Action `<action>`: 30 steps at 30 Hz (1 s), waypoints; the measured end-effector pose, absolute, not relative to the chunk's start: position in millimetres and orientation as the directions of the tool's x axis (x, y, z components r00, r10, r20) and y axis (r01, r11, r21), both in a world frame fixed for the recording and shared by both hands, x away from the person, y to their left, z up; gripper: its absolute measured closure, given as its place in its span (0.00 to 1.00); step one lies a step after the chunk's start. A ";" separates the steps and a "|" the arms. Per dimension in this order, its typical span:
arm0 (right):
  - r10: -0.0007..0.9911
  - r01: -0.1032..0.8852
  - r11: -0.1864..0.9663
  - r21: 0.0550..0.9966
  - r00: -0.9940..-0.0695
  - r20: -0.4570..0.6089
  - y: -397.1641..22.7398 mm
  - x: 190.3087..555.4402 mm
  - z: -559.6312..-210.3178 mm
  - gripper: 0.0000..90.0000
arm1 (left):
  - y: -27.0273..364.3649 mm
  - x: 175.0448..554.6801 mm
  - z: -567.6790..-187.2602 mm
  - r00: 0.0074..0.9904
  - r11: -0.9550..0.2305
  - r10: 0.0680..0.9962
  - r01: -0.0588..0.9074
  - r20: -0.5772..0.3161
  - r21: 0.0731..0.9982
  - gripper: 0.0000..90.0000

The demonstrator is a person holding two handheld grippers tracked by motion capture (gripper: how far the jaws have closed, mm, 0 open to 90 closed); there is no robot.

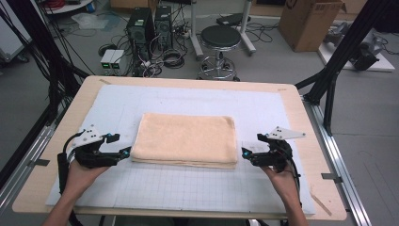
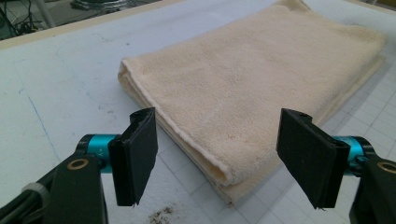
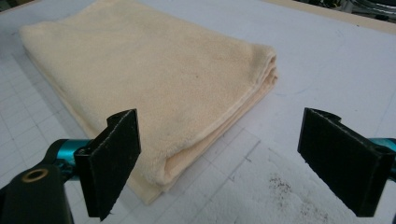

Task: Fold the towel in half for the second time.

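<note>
One folded cream terry towel [image 1: 185, 140] lies flat in the middle of a pale gridded mat [image 1: 188, 188], which covers most of a light wooden table [image 1: 306, 141]. Two hand-held grippers flank it, one at each short end. The left gripper [image 1: 126, 151] sits just beside the towel's near left corner, its tips almost at the cloth; the right gripper [image 1: 245, 153] sits just beside the near right corner. Two forearms come in from the near edge of the table, one behind each tool.

In the left gripper view, the two black jaws stand wide apart with nothing between them, and the towel's folded corner [image 2: 224, 177] lies on the mat ahead of the gap. The stacked layers show along that edge, which the high view blurs into a single line. The right gripper view shows its own jaws spread just as wide and empty, the towel's corner [image 3: 159, 179] nearer the left one. It also picks up a scatter of dark specks [image 3: 280, 184] on the mat.

The high view alone takes in the floor beyond: one round black stool [image 1: 220, 37], two black computer towers [image 1: 150, 23] and one brown cardboard box [image 1: 308, 21].
</note>
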State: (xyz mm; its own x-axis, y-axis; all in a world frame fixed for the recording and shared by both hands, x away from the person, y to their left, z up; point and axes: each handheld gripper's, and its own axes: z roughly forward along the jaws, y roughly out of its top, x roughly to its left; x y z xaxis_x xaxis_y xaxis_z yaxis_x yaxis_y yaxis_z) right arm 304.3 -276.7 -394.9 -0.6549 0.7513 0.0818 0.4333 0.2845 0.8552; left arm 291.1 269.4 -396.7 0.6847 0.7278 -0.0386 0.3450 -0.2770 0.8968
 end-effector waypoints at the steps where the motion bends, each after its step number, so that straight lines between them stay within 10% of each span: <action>1: 0.752 0.432 0.284 0.856 -0.654 0.080 -277.9 302.6 -395.8 0.14 | 269.8 290.4 -397.2 0.682 -0.277 0.730 0.347 -0.038 0.896 0.33; 30: 0.763 0.444 0.258 0.858 -0.639 0.101 -293.3 268.4 -413.4 0.14 | 279.9 256.1 -416.5 0.657 -0.246 0.752 0.356 -0.054 0.902 0.27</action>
State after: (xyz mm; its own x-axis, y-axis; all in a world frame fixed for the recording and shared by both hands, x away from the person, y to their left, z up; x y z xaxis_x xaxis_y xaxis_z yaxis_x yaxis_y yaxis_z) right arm 268.4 -293.3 -413.4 -0.6389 0.7626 0.1014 0.4442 0.2581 0.8580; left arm 256.1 279.9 -416.5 0.6569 0.7520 -0.0541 0.3558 -0.2459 0.9016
